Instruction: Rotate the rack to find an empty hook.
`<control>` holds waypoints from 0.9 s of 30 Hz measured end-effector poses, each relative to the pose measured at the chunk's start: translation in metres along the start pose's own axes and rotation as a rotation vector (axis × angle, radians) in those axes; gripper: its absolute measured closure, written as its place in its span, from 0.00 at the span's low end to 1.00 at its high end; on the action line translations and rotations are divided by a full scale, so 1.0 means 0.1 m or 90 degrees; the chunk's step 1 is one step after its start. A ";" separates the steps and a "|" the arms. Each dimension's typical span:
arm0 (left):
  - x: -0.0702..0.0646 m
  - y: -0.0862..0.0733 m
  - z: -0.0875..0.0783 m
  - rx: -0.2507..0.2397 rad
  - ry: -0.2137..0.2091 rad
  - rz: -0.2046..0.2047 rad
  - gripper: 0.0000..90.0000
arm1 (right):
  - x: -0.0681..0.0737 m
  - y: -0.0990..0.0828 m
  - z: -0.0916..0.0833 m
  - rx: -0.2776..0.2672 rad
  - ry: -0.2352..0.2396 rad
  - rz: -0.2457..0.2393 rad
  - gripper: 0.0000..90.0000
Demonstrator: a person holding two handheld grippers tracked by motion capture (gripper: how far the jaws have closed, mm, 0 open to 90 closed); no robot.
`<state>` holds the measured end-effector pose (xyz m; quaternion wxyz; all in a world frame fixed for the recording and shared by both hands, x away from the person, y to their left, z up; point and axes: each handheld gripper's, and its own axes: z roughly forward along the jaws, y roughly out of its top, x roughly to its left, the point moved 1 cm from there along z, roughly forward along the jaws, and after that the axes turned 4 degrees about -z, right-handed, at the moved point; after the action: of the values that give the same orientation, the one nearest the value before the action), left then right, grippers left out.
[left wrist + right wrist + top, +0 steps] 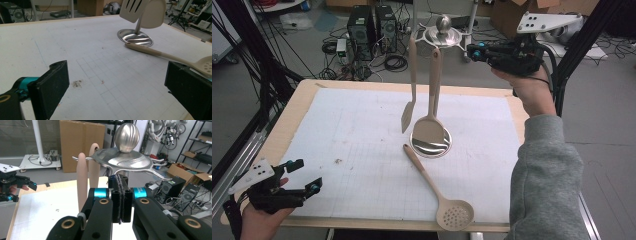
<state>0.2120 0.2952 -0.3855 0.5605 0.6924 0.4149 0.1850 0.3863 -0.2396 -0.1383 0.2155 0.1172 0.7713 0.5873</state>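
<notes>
A steel utensil stand rises from its round base [432, 145] on the white mat to a hook plate with a ball on top [443, 29]. From it hang a beige slotted spatula [410, 85] and a beige spoon [431, 110]. A beige skimmer spoon [439, 192] lies flat on the mat in front of the base. My right gripper [472, 51] is held high, just right of the stand's top, its jaws shut with nothing between them [119, 200]. My left gripper [305, 175] rests low at the table's near left corner, open and empty [117, 87].
The gridded mat [362, 150] covers most of the wooden table [302, 95]. Computer towers [371, 27] and cables lie on the floor behind it, and a black frame post [582, 40] stands at the right. A grey sleeve [547, 175] reaches over the table's right edge.
</notes>
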 end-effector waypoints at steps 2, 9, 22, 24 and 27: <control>0.00 0.00 0.00 -0.001 0.001 -0.002 0.07 | 0.01 0.00 0.00 0.002 0.000 0.001 1.00; 0.01 -0.01 0.00 0.002 0.002 -0.003 0.07 | 0.04 0.02 0.01 0.002 0.001 -0.002 1.00; 0.01 -0.01 0.00 0.003 0.002 -0.001 0.07 | 0.05 0.00 -0.02 0.002 -0.033 0.008 1.00; 0.01 -0.01 0.00 0.002 0.003 -0.001 0.07 | 0.05 -0.02 -0.04 -0.001 -0.037 0.007 1.00; 0.01 -0.01 0.00 0.000 0.006 -0.002 0.07 | 0.09 -0.02 -0.08 -0.020 -0.027 0.008 1.00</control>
<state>0.2119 0.2961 -0.3862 0.5587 0.6912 0.4184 0.1871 0.3749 -0.2429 -0.1405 0.2301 0.1309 0.7564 0.5981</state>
